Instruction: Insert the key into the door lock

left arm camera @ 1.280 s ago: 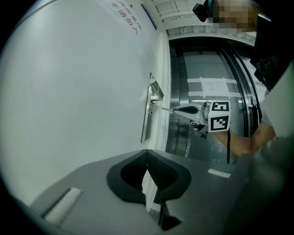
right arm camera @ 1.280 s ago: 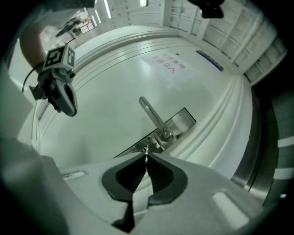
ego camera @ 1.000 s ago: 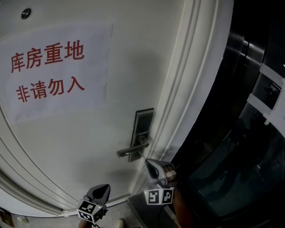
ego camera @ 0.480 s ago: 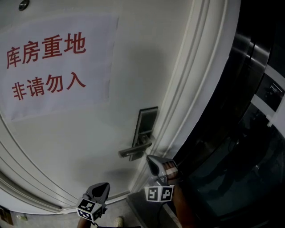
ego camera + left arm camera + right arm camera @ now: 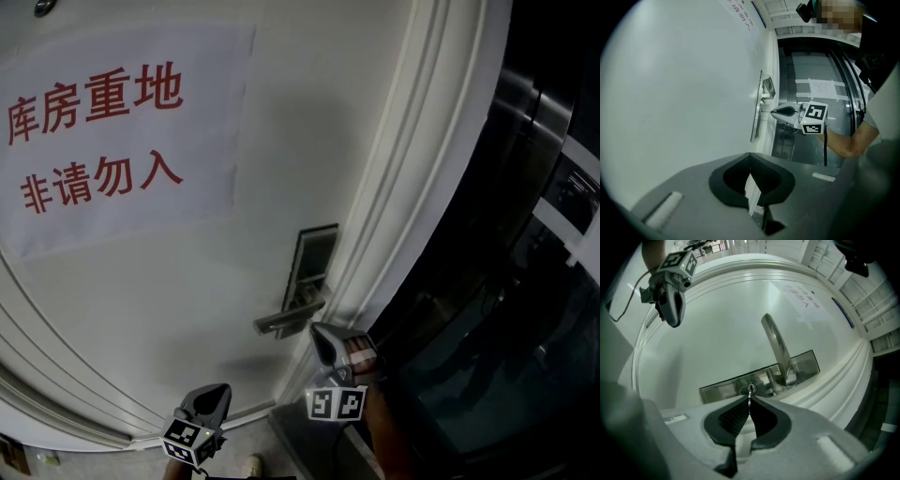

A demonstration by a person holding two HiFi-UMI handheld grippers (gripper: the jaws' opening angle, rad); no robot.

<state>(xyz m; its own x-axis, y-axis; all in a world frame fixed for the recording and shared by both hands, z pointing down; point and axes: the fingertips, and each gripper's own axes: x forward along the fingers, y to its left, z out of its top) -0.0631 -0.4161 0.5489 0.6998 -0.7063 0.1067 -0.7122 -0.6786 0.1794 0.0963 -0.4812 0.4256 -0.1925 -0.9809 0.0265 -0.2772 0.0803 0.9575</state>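
Key [image 5: 750, 393] was held pinched in the right gripper [image 5: 749, 401], tip at the keyhole [image 5: 747, 389]; little was changed lately, so insertion seemed unfinished. Left gripper [image 5: 750, 168] was closed, empty.

The door [image 5: 169, 281] is white, its paper sign [image 5: 216, 112] pale with red characters, the lock plate [image 5: 317, 246] silver-grey.

key [image 5: 750, 398] tip at keyhole [image 5: 749, 390], beside handle [image 5: 776, 345] — sign [image 5: 112, 141] upper left on door [image 5: 187, 281]
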